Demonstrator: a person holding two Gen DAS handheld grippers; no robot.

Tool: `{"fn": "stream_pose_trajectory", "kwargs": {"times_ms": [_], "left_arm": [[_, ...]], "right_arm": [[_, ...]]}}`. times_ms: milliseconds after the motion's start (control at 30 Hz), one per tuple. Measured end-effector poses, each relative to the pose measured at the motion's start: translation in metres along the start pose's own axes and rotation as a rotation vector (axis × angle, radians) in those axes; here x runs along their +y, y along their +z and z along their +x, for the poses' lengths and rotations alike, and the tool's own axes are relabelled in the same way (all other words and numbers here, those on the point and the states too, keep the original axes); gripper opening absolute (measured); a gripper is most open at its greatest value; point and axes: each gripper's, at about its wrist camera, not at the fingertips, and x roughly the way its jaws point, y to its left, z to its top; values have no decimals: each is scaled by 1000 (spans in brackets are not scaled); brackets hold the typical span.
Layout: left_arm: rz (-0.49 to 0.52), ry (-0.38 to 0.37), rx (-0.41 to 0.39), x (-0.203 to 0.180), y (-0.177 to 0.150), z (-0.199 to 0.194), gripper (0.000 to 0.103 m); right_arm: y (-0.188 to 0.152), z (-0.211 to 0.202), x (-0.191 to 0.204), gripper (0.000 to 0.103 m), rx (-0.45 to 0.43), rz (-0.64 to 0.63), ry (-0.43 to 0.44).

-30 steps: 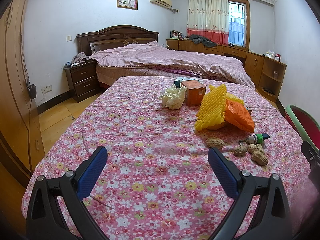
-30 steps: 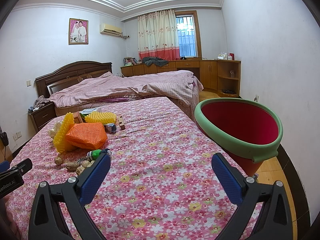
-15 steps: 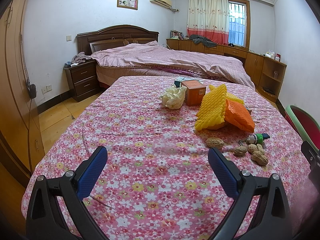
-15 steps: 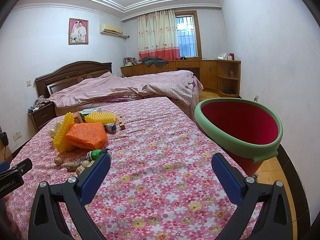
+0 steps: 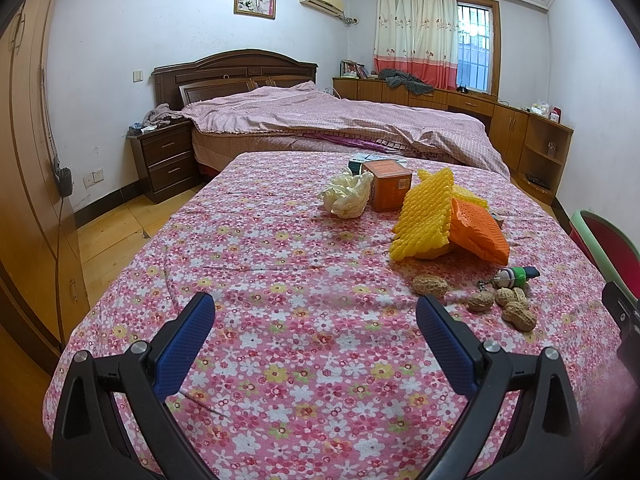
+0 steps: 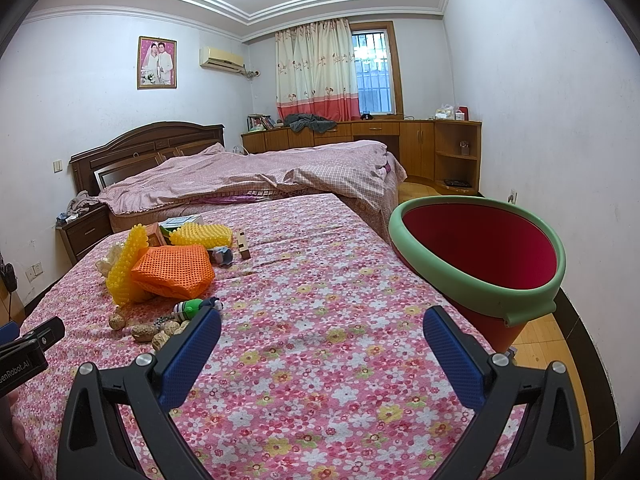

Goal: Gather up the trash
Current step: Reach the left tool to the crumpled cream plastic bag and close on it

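Trash lies on a pink floral cloth point(image 5: 280, 280): a yellow foam net point(image 5: 424, 216), an orange foam net point(image 5: 480, 232), crumpled white paper point(image 5: 346, 198), an orange box point(image 5: 388, 190) and several peanuts point(image 5: 500, 304). My left gripper point(image 5: 316, 312) is open and empty, short of the peanuts and to their left. My right gripper point(image 6: 322, 326) is open and empty above the cloth; the peanuts point(image 6: 156, 330) lie by its left finger. A red bin with a green rim point(image 6: 476, 248) stands at the cloth's right edge.
A green keychain toy point(image 5: 516, 274) lies by the peanuts. A small wooden block point(image 6: 243, 246) and a grey item point(image 6: 222, 256) sit behind the nets. A made bed point(image 5: 340, 124), a nightstand point(image 5: 166, 160) and wooden cabinets point(image 6: 420, 144) stand beyond. A wardrobe point(image 5: 28, 184) is at the left.
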Motion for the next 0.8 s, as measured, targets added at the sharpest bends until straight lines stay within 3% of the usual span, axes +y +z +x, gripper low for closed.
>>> {"fn": "stream_pose_trajectory", "kwargs": {"times_ms": [433,800], "left_arm": [[-27,-30,33,12,6,15,100],[-19,-83,68,15,61,42,100]], "right_arm": [[0,-2,1,103,18,0,11],[21,17,-4,103,127,22,56]]}}
